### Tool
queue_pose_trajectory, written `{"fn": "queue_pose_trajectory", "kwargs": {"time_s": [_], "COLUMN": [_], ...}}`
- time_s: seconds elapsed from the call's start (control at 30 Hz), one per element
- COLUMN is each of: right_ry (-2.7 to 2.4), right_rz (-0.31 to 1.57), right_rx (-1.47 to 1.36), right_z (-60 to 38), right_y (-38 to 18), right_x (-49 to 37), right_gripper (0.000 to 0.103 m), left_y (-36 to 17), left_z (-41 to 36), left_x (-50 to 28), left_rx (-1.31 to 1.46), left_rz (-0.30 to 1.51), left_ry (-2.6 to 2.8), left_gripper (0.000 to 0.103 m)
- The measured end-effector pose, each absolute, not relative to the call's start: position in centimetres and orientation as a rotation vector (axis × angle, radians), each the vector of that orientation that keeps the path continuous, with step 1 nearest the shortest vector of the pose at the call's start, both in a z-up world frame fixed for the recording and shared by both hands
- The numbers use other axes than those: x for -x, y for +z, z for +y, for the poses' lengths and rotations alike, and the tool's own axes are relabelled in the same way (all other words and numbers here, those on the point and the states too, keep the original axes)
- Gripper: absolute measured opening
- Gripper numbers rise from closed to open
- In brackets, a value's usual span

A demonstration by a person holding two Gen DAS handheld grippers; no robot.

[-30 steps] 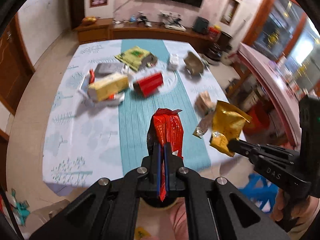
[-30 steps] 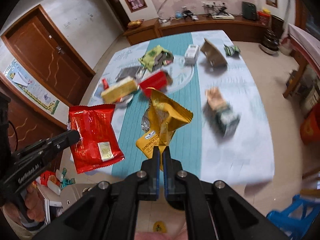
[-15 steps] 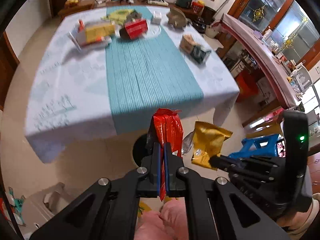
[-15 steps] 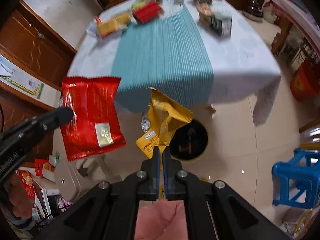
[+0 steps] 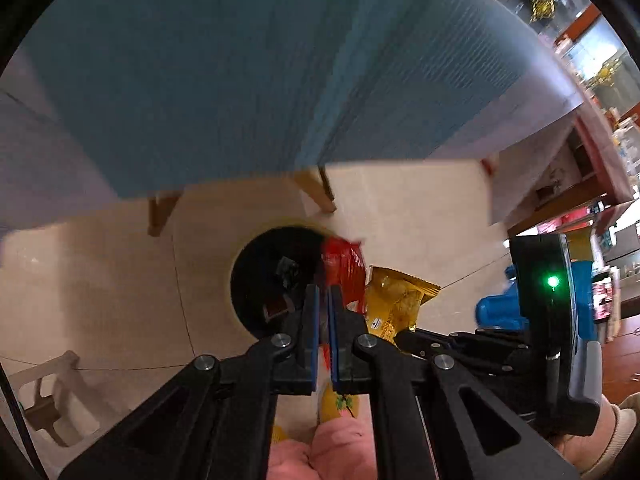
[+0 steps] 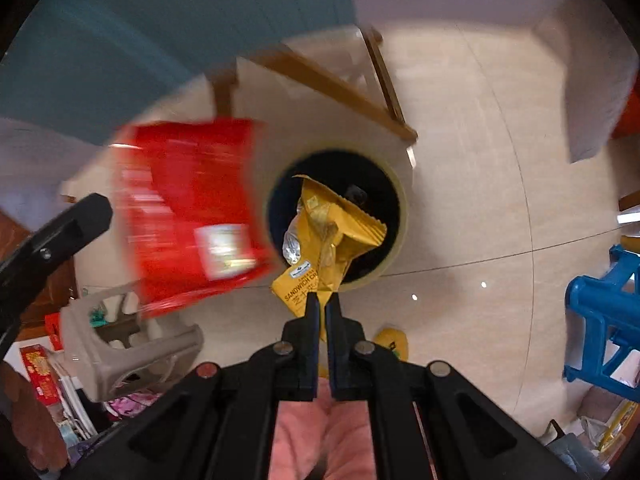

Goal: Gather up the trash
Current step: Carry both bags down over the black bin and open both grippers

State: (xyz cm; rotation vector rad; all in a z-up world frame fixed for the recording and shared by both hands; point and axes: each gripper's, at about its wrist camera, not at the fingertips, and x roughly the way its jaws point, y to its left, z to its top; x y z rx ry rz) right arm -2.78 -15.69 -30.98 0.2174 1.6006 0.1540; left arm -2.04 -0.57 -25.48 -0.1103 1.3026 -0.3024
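My left gripper [image 5: 323,292] is shut on a red snack wrapper [image 5: 345,270], which hangs over the right side of a round bin with a black liner [image 5: 256,276] on the floor. The right gripper [image 6: 322,300] is shut on a crumpled yellow sandwich-cracker wrapper [image 6: 332,236], held straight above the same bin [image 6: 394,200]. In the right wrist view the red wrapper [image 6: 192,208] is blurred, left of the bin, at the tip of the left gripper [image 6: 90,210]. The yellow wrapper [image 5: 394,300] also shows just right of the red one in the left wrist view.
The table with its teal and white cloth [image 5: 248,80] overhangs just beyond the bin, wooden legs [image 6: 320,80] beside it. A grey plastic stool [image 6: 132,344] stands to the left, a blue stool [image 6: 600,328] to the right. Pale tiled floor [image 6: 480,160] surrounds the bin.
Both grippers dropped from above the tabletop to floor level, tilting downward, each still holding its wrapper. The bin now lies directly beneath them; the table's trash has left view.
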Motion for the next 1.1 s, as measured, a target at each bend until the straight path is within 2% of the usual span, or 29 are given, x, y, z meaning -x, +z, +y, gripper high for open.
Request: {"fn": "queue_pose_trajectory", "kwargs": {"time_s": [0.2, 0.3, 0.37, 0.4, 0.43, 0.47, 0.53, 0.6, 0.73, 0.8, 1.1], "right_ry": [0.168, 0.179, 0.183, 0.186, 0.187, 0.19, 0.199, 0.205, 0.213, 0.212, 0.193], "right_rz": [1.617, 1.624, 1.626, 1.628, 1.636, 1.641, 1.644, 1.638, 1.603, 1.595, 1.554], "right_rx": [-0.246, -0.261, -0.28, -0.288, -0.292, -0.296, -0.298, -0.284, -0.278, -0.278, -0.277], "right_z": [-16.5, -16.6, -16.6, -16.6, -16.6, -16.6, -16.3, -16.0, -15.5, -15.5, -15.5], "right_y": [-39.1, -41.9, -43.3, -43.8, -44.3, -44.6, -44.9, -44.9, -44.3, -44.2, -41.6], "right_x": [0.5, -0.3, -0.6, -0.8, -1.0, -1.2, -1.4, -1.6, -1.8, -1.9, -1.3], "right_gripper": [0.003, 0.005, 0.006, 0.006, 0.006, 0.006, 0.009, 0.023, 0.042, 0.048, 0.048], "left_y": [-34.2, -37.2, -38.2, -38.6, -38.6, -38.8, -38.8, -39.1, -38.5, -38.0, -34.7], "left_z": [-3.3, -3.7, -3.6, -3.4, -3.2, -3.0, -2.4, -1.2, 0.6, 1.3, 2.6], "left_x": [0.9, 0.6, 0.5, 0.5, 0.5, 0.5, 0.3, -0.1, -0.4, -0.4, 0.5], "left_rx": [0.015, -0.015, -0.019, -0.015, -0.014, -0.015, -0.016, -0.004, 0.018, 0.025, 0.062], "left_rz": [1.339, 1.362, 1.37, 1.369, 1.371, 1.376, 1.374, 1.392, 1.387, 1.373, 1.346], "left_ry": [-0.304, -0.285, -0.268, -0.257, -0.25, -0.236, -0.196, -0.16, -0.108, -0.085, -0.014], "left_gripper": [0.002, 0.009, 0.023, 0.036, 0.053, 0.061, 0.073, 0.08, 0.093, 0.095, 0.095]}}
